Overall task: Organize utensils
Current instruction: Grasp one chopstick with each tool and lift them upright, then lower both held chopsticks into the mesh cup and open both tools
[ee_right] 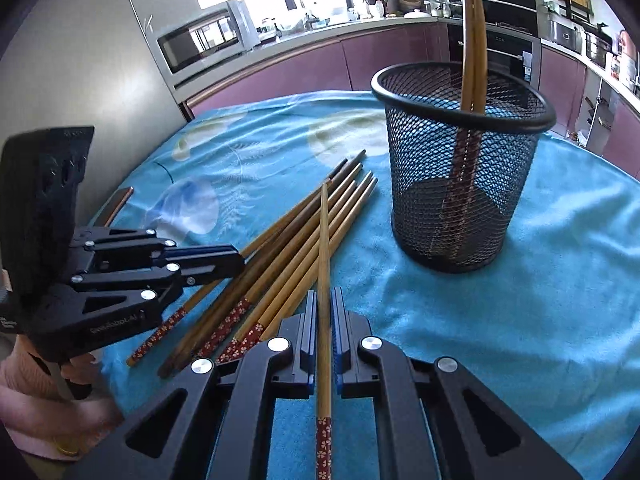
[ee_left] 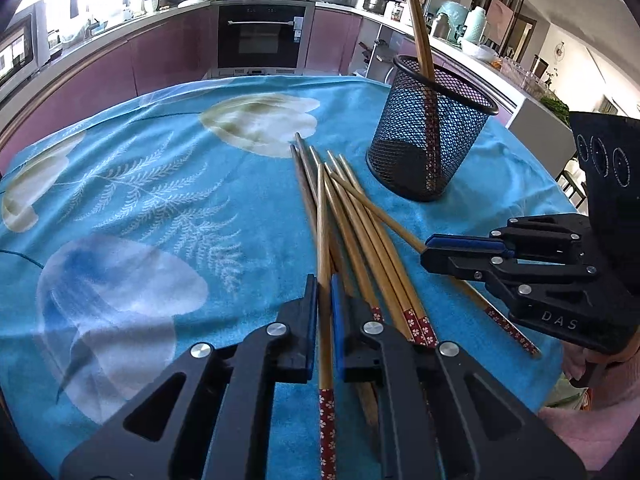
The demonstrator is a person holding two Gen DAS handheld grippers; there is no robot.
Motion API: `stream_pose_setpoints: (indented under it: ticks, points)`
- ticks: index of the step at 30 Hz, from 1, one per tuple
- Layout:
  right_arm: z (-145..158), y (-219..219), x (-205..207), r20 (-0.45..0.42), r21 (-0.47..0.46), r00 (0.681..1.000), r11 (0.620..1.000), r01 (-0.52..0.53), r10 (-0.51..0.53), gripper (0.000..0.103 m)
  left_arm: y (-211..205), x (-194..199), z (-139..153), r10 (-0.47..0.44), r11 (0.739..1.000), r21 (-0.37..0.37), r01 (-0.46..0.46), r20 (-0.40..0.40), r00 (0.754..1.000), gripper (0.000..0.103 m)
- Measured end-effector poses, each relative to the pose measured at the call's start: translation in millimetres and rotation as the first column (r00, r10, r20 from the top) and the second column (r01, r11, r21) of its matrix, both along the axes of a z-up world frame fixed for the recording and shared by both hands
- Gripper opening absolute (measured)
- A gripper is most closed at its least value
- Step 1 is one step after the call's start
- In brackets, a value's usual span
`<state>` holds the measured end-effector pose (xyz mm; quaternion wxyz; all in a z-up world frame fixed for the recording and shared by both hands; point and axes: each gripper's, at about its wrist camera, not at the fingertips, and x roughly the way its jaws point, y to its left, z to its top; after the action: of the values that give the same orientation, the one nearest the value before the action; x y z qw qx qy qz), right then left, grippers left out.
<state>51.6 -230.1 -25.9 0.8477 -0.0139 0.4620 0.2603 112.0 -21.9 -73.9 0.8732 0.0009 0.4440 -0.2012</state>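
Tools both clamped: left tool [ee_left: 324,292] pinching slim bamboo chopstick [ee_left: 325,264], right tool [ee_right: 324,304] pinching another chopstick [ee_right: 324,248]. Loose chopstick pile [ee_left: 360,216] fanned on blue terry-cloth surface [ee_left: 140,200]. Beyond, round black mesh holder [ee_left: 432,136], two chopsticks upright inside.

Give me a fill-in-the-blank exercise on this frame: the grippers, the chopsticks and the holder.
1. The left gripper is shut on one ____.
2. The black mesh holder already has ____ chopsticks standing in it.
3. The right gripper is ____ on a single chopstick.
4. The loose chopsticks lie on a ____ cloth.

Missing words: chopstick; two; shut; blue
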Motion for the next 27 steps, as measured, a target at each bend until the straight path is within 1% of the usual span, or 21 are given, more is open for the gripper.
stream_pose_setpoints:
  ticks: [2,5,8,9,10,11,13,15,20,27]
  points:
    - [-2.4,2.2,2.7,0.004,-0.025,1.000,1.000,0.006,-0.006,0.008,1.6,2.1,-1.5,-0.004,1.000,-0.002,0.004,-0.005,1.000,0.010]
    - [-4.0,6.1,5.0,0.012,-0.039,1.000,0.999,-0.004,0.005,0.008,3.5,8.5,-2.6,-0.014,1.000,-0.012,0.013,-0.015,1.000,0.017]
    - [-4.3,7.4,6.1,0.018,-0.046,1.000,0.999,-0.006,0.007,0.008,5.5,13.4,-3.6,-0.020,0.999,-0.037,0.019,-0.030,0.999,0.018]
    - [-4.2,6.1,5.7,0.019,-0.043,1.000,0.999,-0.004,0.004,0.006,6.0,14.3,-3.7,-0.020,0.999,-0.048,0.018,-0.035,0.999,0.016]
    - [-4.0,4.7,5.3,0.016,-0.031,1.000,1.000,0.000,0.001,0.006,6.0,14.5,-3.9,-0.021,0.998,-0.054,0.019,-0.036,0.999,0.010]
    - [-2.9,2.5,4.3,0.013,-0.013,1.000,1.000,0.000,0.000,0.006,5.7,14.0,-3.3,-0.018,0.998,-0.056,0.016,-0.033,0.999,0.007]
    - [0.7,-0.4,1.8,0.024,0.001,1.000,1.000,0.000,0.000,0.006,4.9,12.7,-2.3,-0.007,0.999,-0.043,0.005,-0.029,1.000,0.008]
    - [6.9,-2.9,-1.3,0.038,0.020,0.999,1.000,-0.003,0.002,0.006,5.6,11.2,0.0,-0.004,0.999,-0.052,0.003,-0.026,1.000,0.007]
    - [29.3,-14.5,-11.0,0.088,0.084,0.996,0.996,-0.011,0.004,0.006,9.5,2.3,22.7,-0.030,0.994,-0.105,0.031,0.013,0.999,0.007]
    - [62.8,-39.3,-20.5,0.167,0.174,0.985,0.985,0.018,-0.047,0.006,13.8,-10.4,71.3,-0.067,0.978,-0.190,0.087,0.110,0.992,0.007]
